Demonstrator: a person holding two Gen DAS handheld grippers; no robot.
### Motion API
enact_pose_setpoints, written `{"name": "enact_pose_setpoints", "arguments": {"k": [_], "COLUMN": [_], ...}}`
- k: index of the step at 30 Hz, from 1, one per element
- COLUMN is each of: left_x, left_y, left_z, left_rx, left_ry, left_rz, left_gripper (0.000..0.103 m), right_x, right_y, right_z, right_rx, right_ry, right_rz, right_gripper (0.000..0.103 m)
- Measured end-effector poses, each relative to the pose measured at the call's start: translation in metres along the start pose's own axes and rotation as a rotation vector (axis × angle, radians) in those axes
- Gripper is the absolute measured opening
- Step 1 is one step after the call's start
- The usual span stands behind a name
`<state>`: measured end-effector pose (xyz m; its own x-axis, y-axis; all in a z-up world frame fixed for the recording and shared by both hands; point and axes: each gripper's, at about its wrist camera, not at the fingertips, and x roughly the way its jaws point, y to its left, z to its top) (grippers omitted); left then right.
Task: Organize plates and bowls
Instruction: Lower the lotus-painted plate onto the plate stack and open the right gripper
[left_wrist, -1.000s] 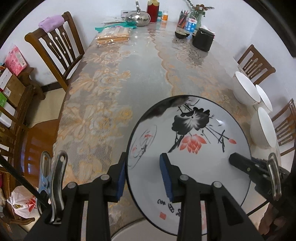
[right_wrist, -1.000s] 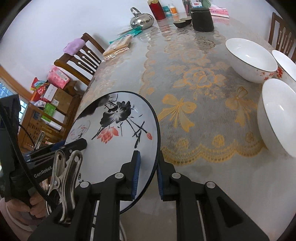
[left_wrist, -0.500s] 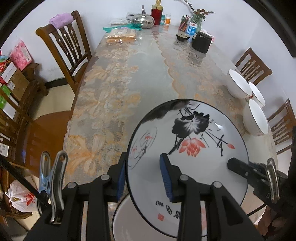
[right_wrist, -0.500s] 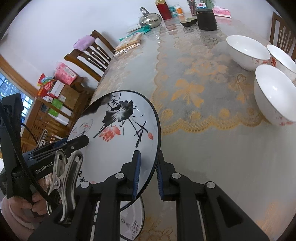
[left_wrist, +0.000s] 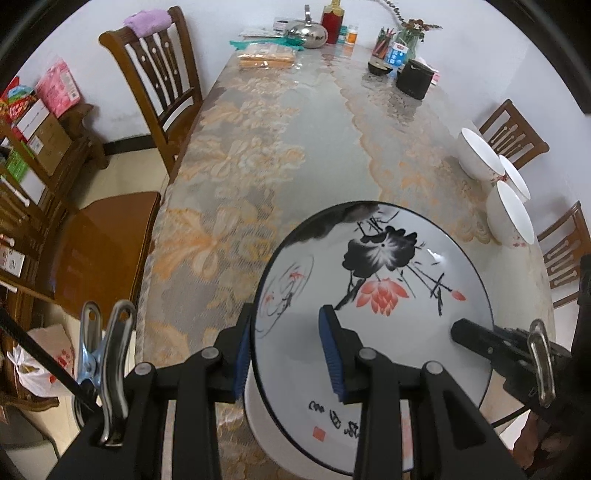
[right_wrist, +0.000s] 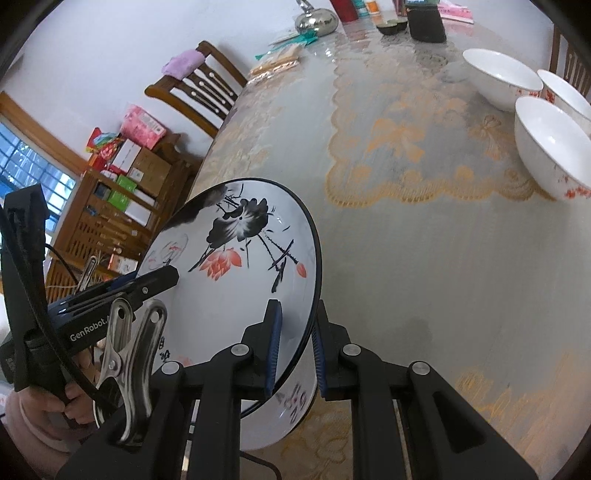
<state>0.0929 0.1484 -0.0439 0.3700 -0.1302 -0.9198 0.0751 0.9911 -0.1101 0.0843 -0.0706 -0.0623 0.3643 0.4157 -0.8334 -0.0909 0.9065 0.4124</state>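
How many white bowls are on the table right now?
3, clustered at the table's right edge: the far bowl, one behind it at the edge, and the nearest bowl. All sit empty and upright. More could be hidden outside the frame.

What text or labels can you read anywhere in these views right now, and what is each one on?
"GenRobot." in white, cut off after the dot: side of the left gripper, seen from the right wrist.
Black brush characters and a red seal on the painted plate: too stylised to read.
Print on the blue-and-white carton and the pink package: too small and blurred to read.
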Motion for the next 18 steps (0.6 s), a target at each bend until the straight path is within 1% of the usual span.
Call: {"name": "enact_pose_setpoints", "arguments": {"k": [12, 18], "left_x": [0.006, 0.012], "left_y": [0.009, 0.007], "left_z": [-0.035, -0.040], "left_rx": [-0.010, 0.010], "left_ry": [0.046, 0.054], "left_rz": [0.001, 0.026], "left_gripper": [0.036, 0.036], "right_x": [0.008, 0.013], "right_y": [0.007, 0.008], "right_z": [-0.027, -0.030], "right_rx": [0.000, 0.004], "right_ry": [0.033, 0.032], "right_rz": [-0.009, -0.014], "right_gripper": [0.018, 0.018]}}
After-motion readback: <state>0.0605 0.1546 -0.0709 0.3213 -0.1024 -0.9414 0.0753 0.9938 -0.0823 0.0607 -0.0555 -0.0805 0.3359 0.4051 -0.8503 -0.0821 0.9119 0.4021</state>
